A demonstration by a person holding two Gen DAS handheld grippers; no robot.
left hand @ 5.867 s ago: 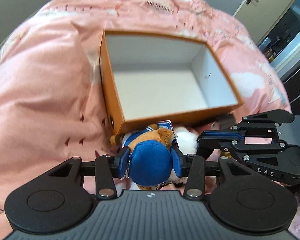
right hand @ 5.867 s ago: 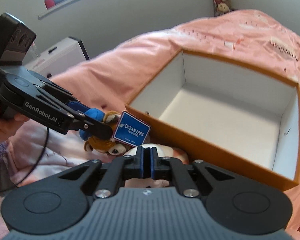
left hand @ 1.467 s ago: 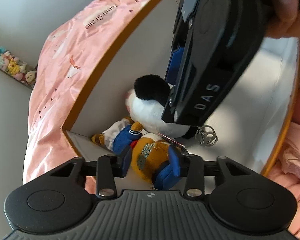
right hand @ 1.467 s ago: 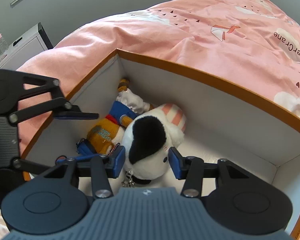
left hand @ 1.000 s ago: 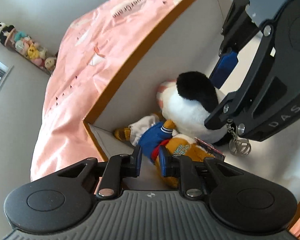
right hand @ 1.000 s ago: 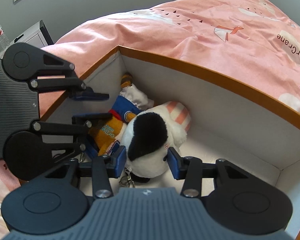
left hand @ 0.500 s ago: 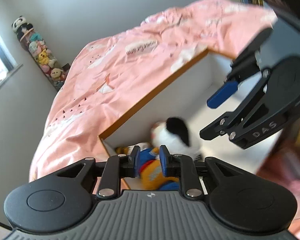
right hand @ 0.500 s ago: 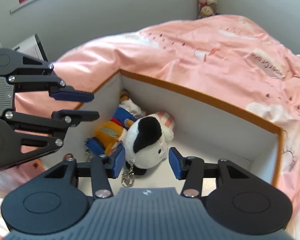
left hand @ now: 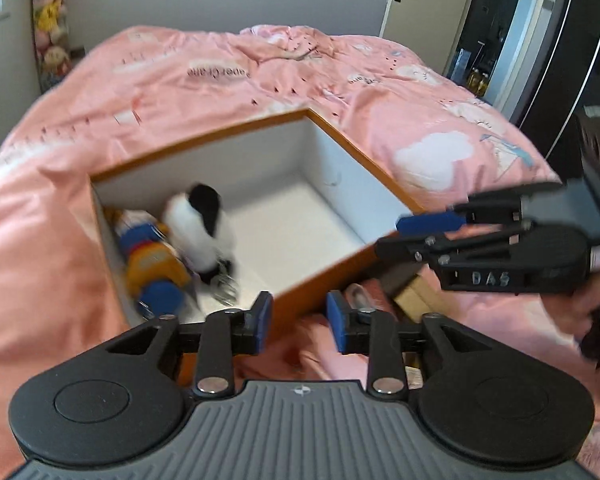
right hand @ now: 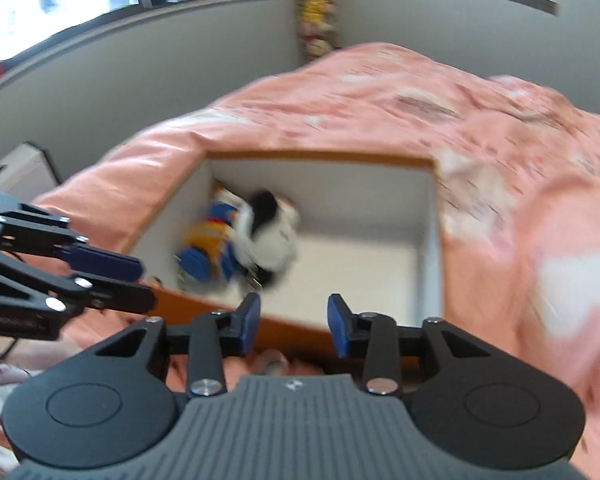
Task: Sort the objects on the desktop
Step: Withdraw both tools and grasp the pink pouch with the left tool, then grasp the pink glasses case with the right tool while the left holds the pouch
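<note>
The orange box (left hand: pixel 332 264) with a white inside lies on the pink duvet. In its near left corner lie a white and black plush (left hand: pixel 202 232) and, beside it, an orange and blue plush (left hand: pixel 152 268); both also show blurred as the white plush (right hand: pixel 272 236) and the orange plush (right hand: pixel 208 244). My left gripper (left hand: pixel 299 322) hovers over the box's front wall, its jaws opening with nothing between them. My right gripper (right hand: pixel 293 322) is above the same front edge, its jaws closing on nothing. Each one shows in the other's view: right gripper (left hand: pixel 404 236), left gripper (right hand: pixel 140 282).
A small brown carton (left hand: pixel 412 296) and a greyish object (left hand: pixel 356 294) lie on the duvet (left hand: pixel 220 80) just in front of the box. A white cabinet (right hand: pixel 16 176) stands left of the bed. A shelf of plush toys (left hand: pixel 48 40) hangs on the far wall.
Both grippers have drawn back and up out of the box, leaving the two plush toys in its corner. The left jaws stand wider than before, the right jaws narrower.
</note>
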